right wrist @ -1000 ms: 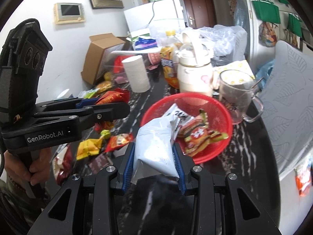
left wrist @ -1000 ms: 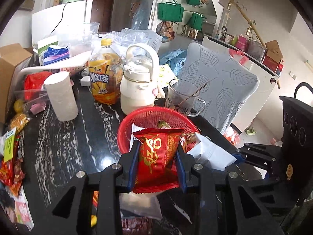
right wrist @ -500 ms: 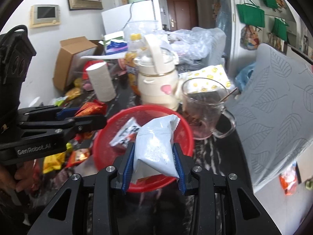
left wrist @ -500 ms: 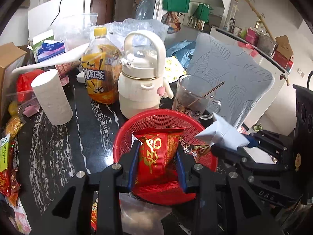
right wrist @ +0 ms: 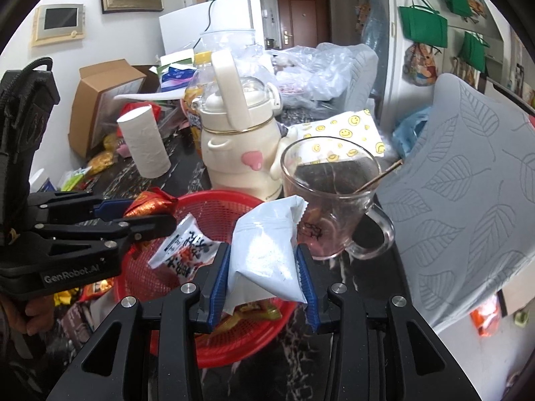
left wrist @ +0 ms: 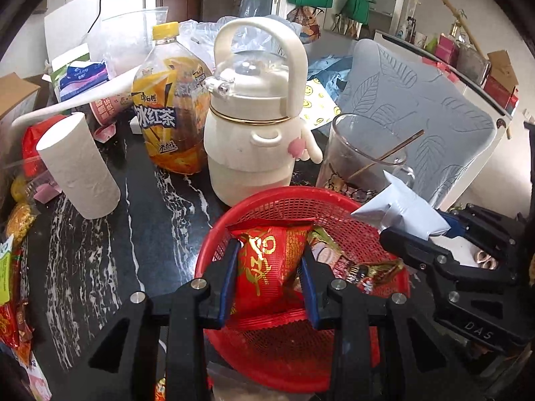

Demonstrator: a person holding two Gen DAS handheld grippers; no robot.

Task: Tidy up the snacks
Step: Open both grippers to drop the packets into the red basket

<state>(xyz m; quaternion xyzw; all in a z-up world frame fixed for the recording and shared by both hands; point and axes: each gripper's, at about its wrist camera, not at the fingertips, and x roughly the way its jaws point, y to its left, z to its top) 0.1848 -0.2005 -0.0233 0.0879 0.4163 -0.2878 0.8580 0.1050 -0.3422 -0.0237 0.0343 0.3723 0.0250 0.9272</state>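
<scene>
A red mesh basket (left wrist: 294,207) (right wrist: 214,204) sits on the black marble table, with several wrapped snacks in it. My left gripper (left wrist: 269,250) (right wrist: 152,222) is shut on a red snack packet (left wrist: 271,267) and hangs over the basket. In the right wrist view that packet (right wrist: 148,204) shows as an orange-red tip at the basket's left rim. My right gripper (right wrist: 262,254) (left wrist: 398,230) is shut on a white snack pouch (right wrist: 267,254) (left wrist: 401,207), over the basket's right side. A white and orange packet (right wrist: 185,250) lies inside the basket.
Behind the basket stand a cream kettle (left wrist: 257,127), an iced-tea bottle (left wrist: 167,113), a glass mug with a stick (right wrist: 331,200) and a paper roll (left wrist: 80,167). Loose snacks (left wrist: 10,267) lie along the table's left edge. A grey leaf-pattern chair back (right wrist: 468,183) is right.
Both grippers have moved forward with their packets, from the basket's near side to above it. The kettle, bottle and mug now look closer. Both grips are unchanged.
</scene>
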